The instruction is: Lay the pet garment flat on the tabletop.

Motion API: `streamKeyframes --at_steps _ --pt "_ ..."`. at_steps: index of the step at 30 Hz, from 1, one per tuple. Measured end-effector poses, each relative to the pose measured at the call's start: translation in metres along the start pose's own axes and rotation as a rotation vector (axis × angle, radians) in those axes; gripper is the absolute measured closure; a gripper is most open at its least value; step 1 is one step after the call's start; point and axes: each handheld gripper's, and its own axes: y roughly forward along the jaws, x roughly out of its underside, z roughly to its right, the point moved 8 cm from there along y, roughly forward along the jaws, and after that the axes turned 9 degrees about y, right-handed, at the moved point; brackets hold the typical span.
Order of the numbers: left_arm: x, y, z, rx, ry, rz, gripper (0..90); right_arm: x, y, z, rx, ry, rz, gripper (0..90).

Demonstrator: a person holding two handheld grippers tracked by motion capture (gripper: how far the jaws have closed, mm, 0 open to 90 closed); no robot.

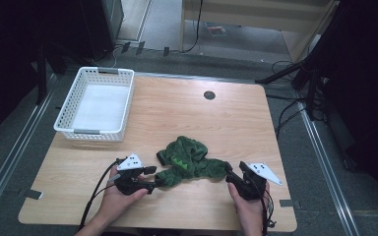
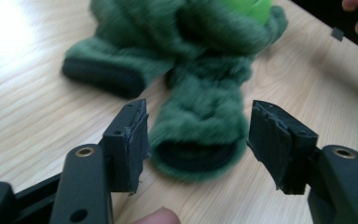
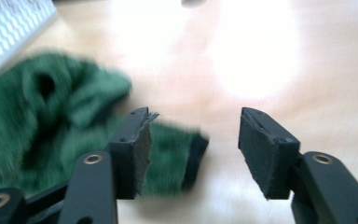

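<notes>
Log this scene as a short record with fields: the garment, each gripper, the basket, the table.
garment: green fleece garment, crumpled near the table's front edge, dark-lined cuffs at both ends
left gripper: open, fingers either side of one cuff, not pressing on it
right gripper: open, at the garment's other cuff, one finger in front of the fabric
basket: white basket, far left corner, nothing inside
table: wooden table

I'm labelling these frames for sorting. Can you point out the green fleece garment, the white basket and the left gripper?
green fleece garment point(image 1: 189, 160): high view, middle of the bunched fabric.
white basket point(image 1: 68, 102): high view, left wall.
left gripper point(image 2: 198, 140): left gripper view, midway between its fingertips.
</notes>
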Motion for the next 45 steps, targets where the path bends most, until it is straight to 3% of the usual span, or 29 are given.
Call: streamKeyframes --at_steps 1,2,3,4,5,7,8,11,13,17,19,21,24,26,28,30,32,33,35,36,37,38,39,40,41,43,45 --pt "0.000 0.003 0.002 -0.001 0.003 -0.007 36.1 -0.001 0.007 -0.010 -0.047 -0.052 -0.020 43.4" --pt "0.000 0.007 0.004 -0.005 0.006 -0.017 36.1 -0.001 0.007 -0.010 -0.047 -0.052 -0.020 43.4" --pt "0.000 0.010 0.005 -0.010 0.017 -0.027 36.3 0.003 0.014 -0.014 -0.067 -0.077 -0.047 43.9" --pt "0.001 0.013 0.006 -0.023 0.022 -0.041 40.6 0.015 0.031 -0.017 -0.078 -0.092 -0.116 50.2" --pt "0.003 0.015 0.006 -0.042 0.030 -0.058 40.6 0.015 0.031 -0.017 -0.078 -0.092 -0.116 50.2" --pt "0.004 0.016 0.006 -0.054 0.037 -0.068 49.4 0.031 0.047 -0.019 -0.090 -0.084 -0.197 56.6" --pt "0.004 0.016 0.005 -0.053 0.036 -0.067 56.6 0.035 0.051 -0.018 -0.073 -0.089 -0.211 60.8" --pt "0.005 0.013 0.003 -0.023 0.023 -0.076 73.8 0.038 0.051 -0.020 -0.077 -0.078 -0.222 68.7" --pt "0.007 0.011 0.001 -0.029 0.030 -0.088 82.7 0.041 0.049 -0.020 -0.069 -0.087 -0.229 73.1" --pt "0.013 0.005 -0.004 -0.042 0.057 -0.115 87.5 0.053 0.040 -0.021 -0.075 -0.091 -0.267 75.4" --pt "0.016 0.001 -0.007 -0.048 0.054 -0.111 87.7 0.056 0.034 -0.024 -0.088 -0.099 -0.280 70.6" --pt "0.017 -0.003 -0.011 -0.055 0.046 -0.108 87.6 0.052 0.027 -0.030 -0.111 -0.119 -0.242 61.2" --pt "0.018 -0.004 -0.013 -0.061 0.055 -0.101 86.8 0.038 0.015 -0.051 -0.221 -0.161 -0.157 49.5" --pt "0.018 -0.003 -0.013 -0.063 0.074 -0.093 85.7 0.031 0.010 -0.073 -0.315 -0.173 -0.134 42.6" --pt "0.018 -0.002 -0.013 -0.062 0.087 -0.083 84.6 0.033 0.012 -0.093 -0.366 -0.217 -0.155 32.8" --pt "0.018 -0.002 -0.013 -0.056 0.080 -0.080 83.9 0.040 0.023 -0.109 -0.388 -0.305 -0.231 28.8" --pt "0.018 -0.003 -0.013 -0.052 0.080 -0.080 83.5 0.042 0.034 -0.114 -0.355 -0.363 -0.266 34.9" --pt "0.018 -0.003 -0.013 -0.052 0.076 -0.080 83.5 0.043 0.040 -0.117 -0.352 -0.382 -0.285 43.7" --pt "0.018 -0.003 -0.013 -0.052 0.069 -0.077 83.5 0.040 0.053 -0.118 -0.327 -0.410 -0.301 70.8" --pt "0.018 -0.003 -0.013 -0.051 0.071 -0.079 83.7 0.028 0.067 -0.122 -0.346 -0.363 -0.289 81.4" --pt "0.018 -0.003 -0.013 -0.050 0.072 -0.077 83.8 0.028 0.067 -0.122 -0.346 -0.363 -0.289 81.4" --pt "0.018 -0.003 -0.014 -0.049 0.072 -0.078 83.8 0.016 0.074 -0.124 -0.349 -0.319 -0.263 82.8" --pt "0.018 -0.002 -0.014 -0.048 0.070 -0.078 83.9 -0.016 0.090 -0.125 -0.330 -0.215 -0.177 82.8" --pt "0.018 -0.003 -0.014 -0.046 0.065 -0.078 83.9 -0.016 0.090 -0.125 -0.330 -0.215 -0.177 80.4" --pt "0.018 -0.003 -0.014 -0.046 0.062 -0.078 83.9 -0.035 0.096 -0.123 -0.320 -0.145 -0.129 73.4" --pt "0.018 -0.003 -0.014 -0.046 0.066 -0.079 83.7 -0.069 0.105 -0.119 -0.348 -0.046 -0.054 57.1" --pt "0.018 -0.003 -0.014 -0.044 0.060 -0.074 83.1 -0.083 0.105 -0.117 -0.361 -0.053 -0.050 47.5"
